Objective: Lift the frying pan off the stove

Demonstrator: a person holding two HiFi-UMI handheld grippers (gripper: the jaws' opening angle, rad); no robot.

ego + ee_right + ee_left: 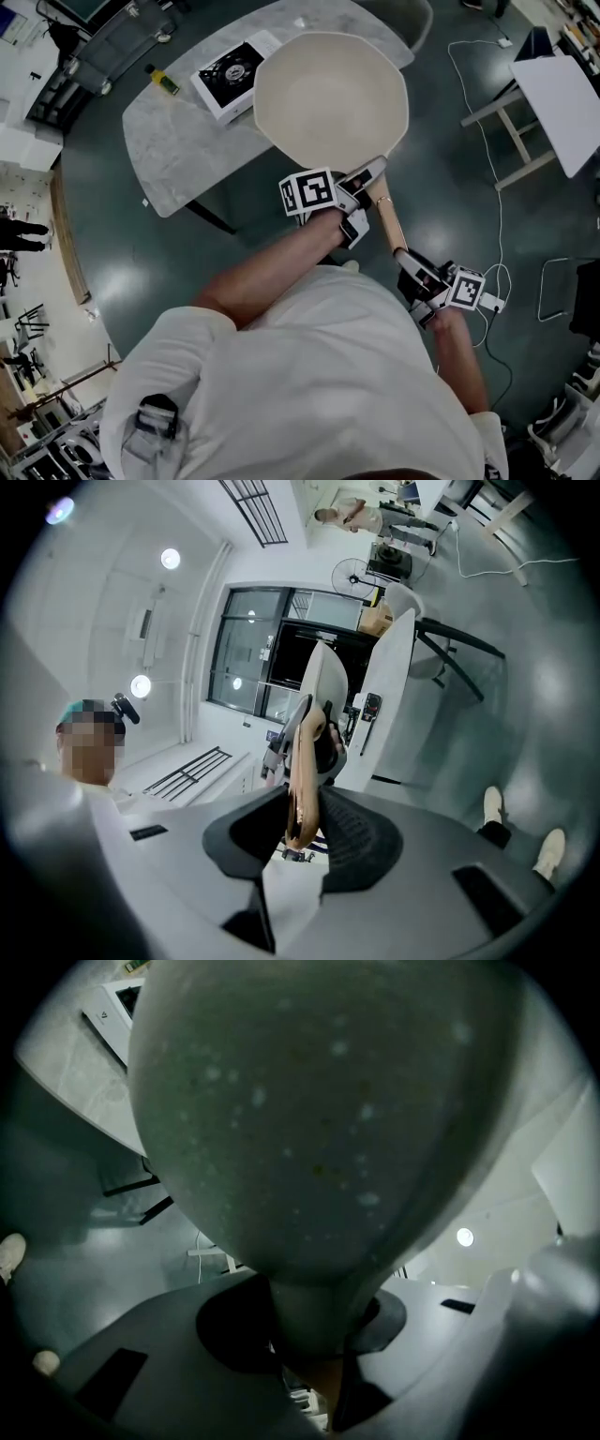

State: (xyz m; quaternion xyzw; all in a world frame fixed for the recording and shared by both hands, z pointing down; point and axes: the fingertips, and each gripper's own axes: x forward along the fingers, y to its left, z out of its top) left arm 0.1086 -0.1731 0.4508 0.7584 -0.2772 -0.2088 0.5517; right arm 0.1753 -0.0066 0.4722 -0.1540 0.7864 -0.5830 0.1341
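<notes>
The left claw [359, 187] is clamping the handle [386, 220] close to the pan [330, 98]. The right claw [412, 267] is gripping the handle's wooden end. The handle is running forward from the person, and the pan is hanging above the stove [228, 73] and bench [173, 150].

Head view: the frying pan [330, 98] covers the right edge of the stove [225, 73]; the left gripper [366, 183] hides the upper stretch of the handle [386, 220]. Left gripper view: the pan, cut off at the top, screens most of the bench [66, 1063].
</notes>
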